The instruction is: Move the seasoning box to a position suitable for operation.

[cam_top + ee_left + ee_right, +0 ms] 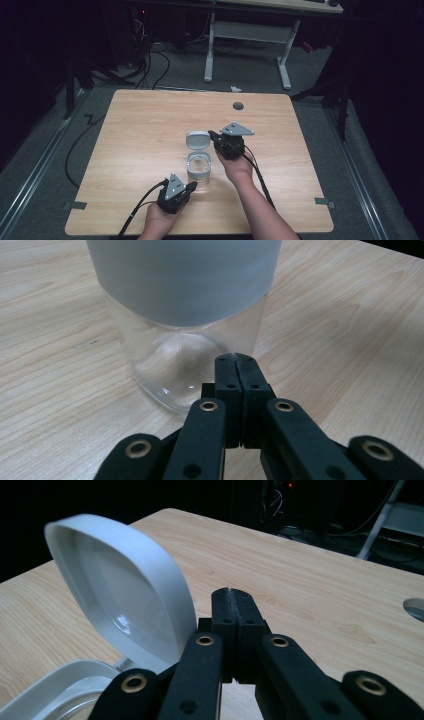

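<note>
A clear jar (199, 170) with a pale grey collar stands near the middle of the wooden table (140, 120). Its hinged white lid (198, 140) is flipped up and open at the far side. My left gripper (192, 186) is shut with nothing in it, and its tips sit low by the jar's near side. In the left gripper view the shut jaws (235, 357) end just short of the jar's glass wall (170, 365); I cannot tell if they touch. My right gripper (212, 135) is shut and empty, right of the lid. Its tips (231, 594) stand next to the raised lid (120, 590).
A round cable hole (238, 106) sits near the table's far edge. Grey tape tabs (324, 202) mark the front corners. Beyond the table stand a white desk frame (247, 35) and floor cables (150, 65). The tabletop spreads bare to the left and right.
</note>
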Demonstrator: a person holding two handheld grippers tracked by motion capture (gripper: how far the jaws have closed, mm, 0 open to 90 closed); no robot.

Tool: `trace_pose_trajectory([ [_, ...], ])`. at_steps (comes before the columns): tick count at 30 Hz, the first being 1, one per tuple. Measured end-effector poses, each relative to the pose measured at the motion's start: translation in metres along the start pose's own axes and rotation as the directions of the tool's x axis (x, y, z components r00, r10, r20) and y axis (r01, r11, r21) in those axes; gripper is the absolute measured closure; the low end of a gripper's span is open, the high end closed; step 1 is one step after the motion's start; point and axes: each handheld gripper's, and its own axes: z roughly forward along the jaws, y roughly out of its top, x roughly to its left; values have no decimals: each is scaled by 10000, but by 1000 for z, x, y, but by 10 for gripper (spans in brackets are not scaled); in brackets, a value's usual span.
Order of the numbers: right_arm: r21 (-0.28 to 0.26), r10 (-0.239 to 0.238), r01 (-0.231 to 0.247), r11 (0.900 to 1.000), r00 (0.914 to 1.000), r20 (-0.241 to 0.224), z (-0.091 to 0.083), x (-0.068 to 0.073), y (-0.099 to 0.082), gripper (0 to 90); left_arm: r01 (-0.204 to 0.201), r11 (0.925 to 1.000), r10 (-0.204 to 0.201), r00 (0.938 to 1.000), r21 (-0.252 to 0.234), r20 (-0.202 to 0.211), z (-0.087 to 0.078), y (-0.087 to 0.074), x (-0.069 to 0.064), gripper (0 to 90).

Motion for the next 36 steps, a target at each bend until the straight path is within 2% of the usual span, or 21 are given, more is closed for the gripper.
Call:
trace_pose_trajectory([
  [6, -96, -211, 209, 9997, 9995, -227, -10, 7, -1, 898, 23, 10000, -23, 10000, 3, 17, 0, 0, 0, 894],
  [13, -41, -623, 622, 9981, 9975, -339, -24, 22, -16, 897, 45, 10000, -45, 10000, 17, 29, 0, 0, 0, 892],
  [16, -79, -577, 575, 9983, 9978, -315, -30, 22, -21, 896, 109, 9999, -109, 9999, 15, 72, 0, 1, 0, 886],
  [19, -64, -528, 527, 9986, 9982, -277, -34, 20, -24, 896, 176, 9995, -181, 9997, 280, 182, -3, 4, 0, 882],
  [23, -61, -454, 453, 9990, 9988, -154, -38, 15, -27, 894, -350, 9969, 334, 9992, 707, 242, -15, 9, 3, 865],
  [24, -61, -454, 453, 9990, 9988, -154, -38, 15, -27, 894, -350, 9969, 334, 9992, 707, 242, -15, 9, 3, 860],
  [25, -51, -296, 295, 9996, 9995, -109, -42, 11, -29, 894, -357, 9964, 345, 9993, 767, 172, -23, 13, 10, 853],
  [26, -39, -274, 274, 9996, 9996, -54, -44, 9, -31, 893, -357, 9964, 345, 9993, 767, 172, -23, 13, 10, 846],
  [27, -21, -205, 205, 9998, 9998, -18, -45, 7, -32, 892, -324, 9970, 324, 9995, 704, 13, -30, 21, 20, 837],
  [29, 32, -135, 134, 9999, 9999, 88, -49, 2, -36, 890, -239, 9984, 252, 9994, 520, -244, -33, 29, 30, 800],
  [30, 69, -131, 130, 9999, 9998, 139, -50, 0, -38, 889, -239, 9984, 252, 9994, 520, -244, -33, 29, 30, 775],
  [31, 99, -107, 105, 9999, 9997, 241, -52, -3, -40, 889, -212, 9996, 225, 9969, 179, -750, -37, 40, 46, 745],
  [32, 99, -107, 105, 9999, 9997, 241, -52, -3, -40, 889, -212, 9996, 225, 9969, 179, -750, -37, 40, 46, 711],
  [33, 146, 10, -15, 9999, 9994, 346, -54, -8, -44, 887, -376, 9993, 371, 9913, -14, -1263, -41, 48, 59, 685],
  [34, 146, 10, -15, 9999, 9994, 346, -54, -8, -44, 887, -376, 9993, 371, 9913, -14, -1263, -41, 48, 59, 672],
  [35, 166, 83, -90, 9998, 9992, 398, -56, -12, -46, 886, -315, 9994, 286, 9888, -174, -1464, -44, 52, 65, 672],
  [36, 269, 81, -95, 9996, 9985, 541, -59, -17, -50, 883, -179, 9987, 89, 9833, -480, -1818, -50, 59, 78, 641],
])
